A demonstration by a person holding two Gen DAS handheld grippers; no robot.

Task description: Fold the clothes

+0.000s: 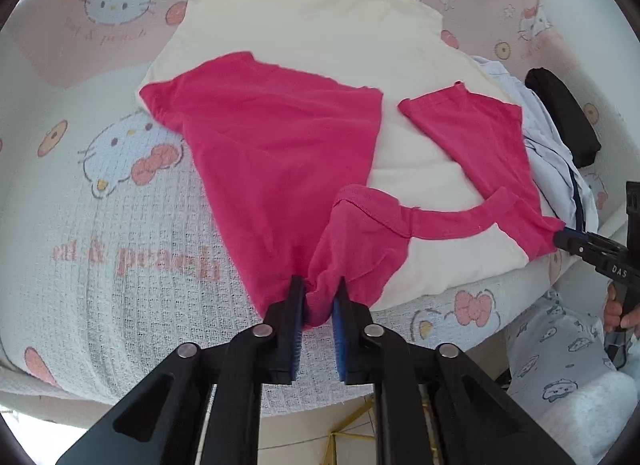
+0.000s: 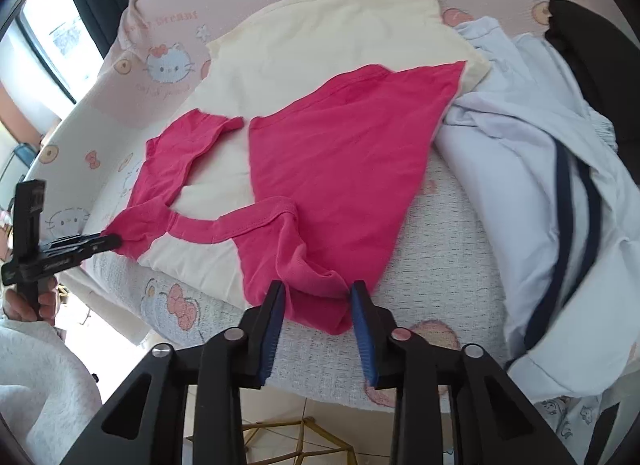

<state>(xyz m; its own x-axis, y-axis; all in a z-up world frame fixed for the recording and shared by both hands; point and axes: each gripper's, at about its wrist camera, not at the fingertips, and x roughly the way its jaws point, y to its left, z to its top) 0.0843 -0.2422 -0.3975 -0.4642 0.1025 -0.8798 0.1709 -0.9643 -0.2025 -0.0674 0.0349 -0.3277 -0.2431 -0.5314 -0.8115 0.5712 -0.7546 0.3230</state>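
Covering the whole work surface is a waffle-weave blanket (image 1: 120, 225) printed with cartoon cats and bows, white near the front and pink toward the back. Its near edge curves away over a gold metal frame (image 2: 320, 437) and pale floor tiles. A window (image 2: 48, 41) with a dark curtain shows far left in the right wrist view.

The pink shirt (image 1: 280, 145) lies spread on a cream cloth (image 1: 312, 33), neckline toward the front edge. The left gripper (image 1: 318, 297) is clenched on one bunched shoulder. The right gripper (image 2: 318, 297) grasps the other, with the fabric gathered between its blue pads.

Open blanket lies on the left gripper's side. The other side is crowded: a white garment with navy stripes (image 2: 520, 185) lies heaped just beside the shirt, and a black item (image 2: 592, 49) sits beyond it.
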